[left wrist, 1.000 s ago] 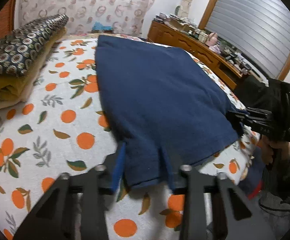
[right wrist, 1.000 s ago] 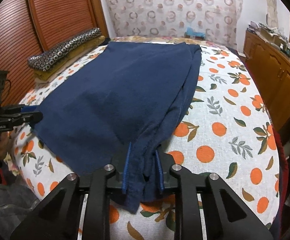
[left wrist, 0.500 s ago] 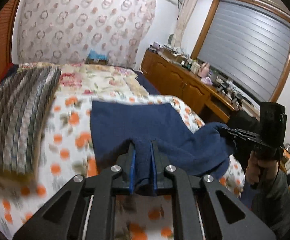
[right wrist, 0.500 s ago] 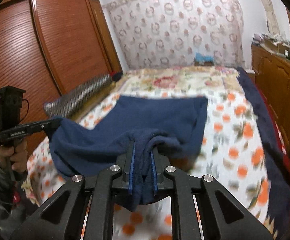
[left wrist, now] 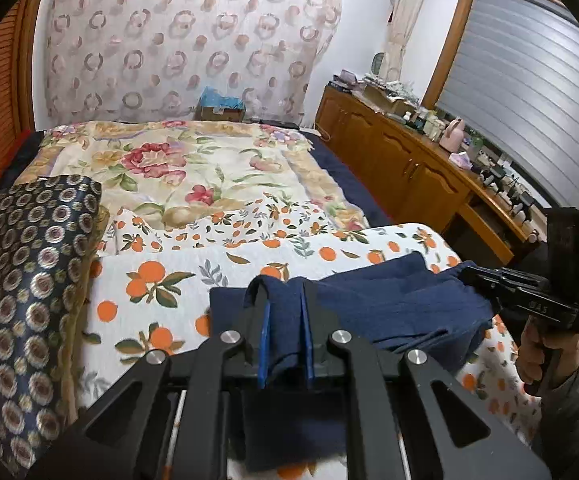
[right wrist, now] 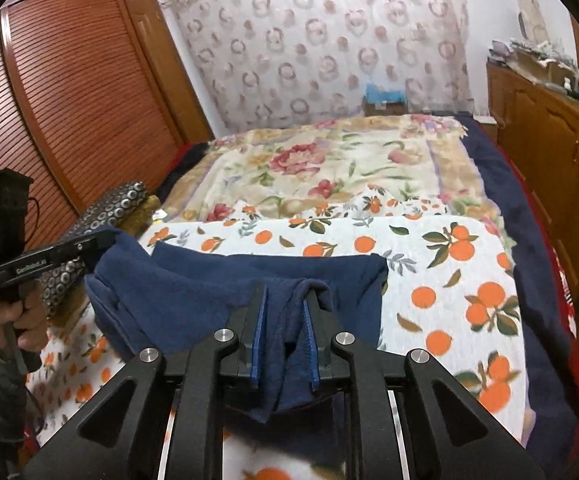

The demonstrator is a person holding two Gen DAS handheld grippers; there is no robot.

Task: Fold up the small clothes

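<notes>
Item: navy garment (right wrist: 217,284), on the bed's near end atop the orange-print sheet (right wrist: 441,264), near edge lifted. Left gripper (left wrist: 285,344) and right gripper (right wrist: 285,344): jaws clenched on its corners. Risk: uneven carry skews the fold; cloth slips free.

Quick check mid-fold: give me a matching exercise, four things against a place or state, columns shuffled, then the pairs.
Things:
1. navy cloth
2. left gripper
3. patterned cushion
4. pink jug

Places or states:
A. on the wooden sideboard
B. lifted at two corners
C. at the bed's left edge
D. clamped on blue fabric

Pairs: 1-B, 2-D, 3-C, 4-A
</notes>
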